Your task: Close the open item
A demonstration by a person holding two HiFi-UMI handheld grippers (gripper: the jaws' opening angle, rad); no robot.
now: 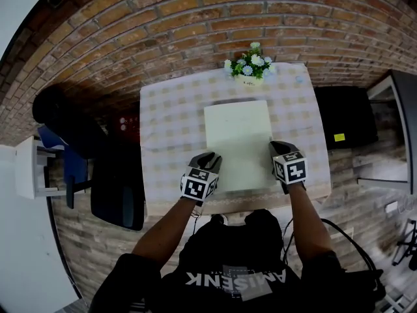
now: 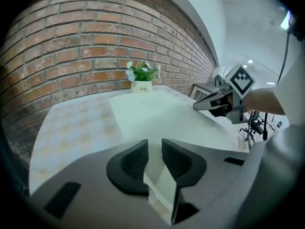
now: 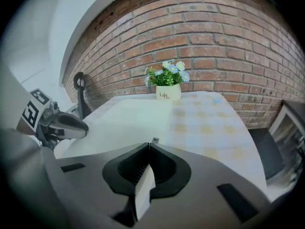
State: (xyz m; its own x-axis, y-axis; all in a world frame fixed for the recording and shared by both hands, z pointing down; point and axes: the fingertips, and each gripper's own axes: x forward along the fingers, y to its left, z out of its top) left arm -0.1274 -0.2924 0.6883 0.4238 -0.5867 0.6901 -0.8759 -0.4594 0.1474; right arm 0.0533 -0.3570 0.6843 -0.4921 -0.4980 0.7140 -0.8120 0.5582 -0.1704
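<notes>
A flat white rectangular item (image 1: 238, 142) lies shut on the checked tablecloth (image 1: 168, 129); it also shows in the left gripper view (image 2: 152, 111) and the right gripper view (image 3: 128, 118). My left gripper (image 1: 210, 160) sits at its near-left corner, jaws apart (image 2: 154, 147), with the white surface showing through the gap. My right gripper (image 1: 279, 150) rests at its near-right edge with the jaw tips together (image 3: 149, 147); a pale strip shows between the pads, and what it is cannot be told. Each gripper appears in the other's view, the right gripper (image 2: 206, 105) and the left gripper (image 3: 82, 126).
A small white pot of flowers (image 1: 249, 67) stands at the table's far edge, just beyond the white item. A black chair (image 1: 111, 188) stands left of the table and a black cabinet (image 1: 345, 119) to the right. A brick wall runs behind.
</notes>
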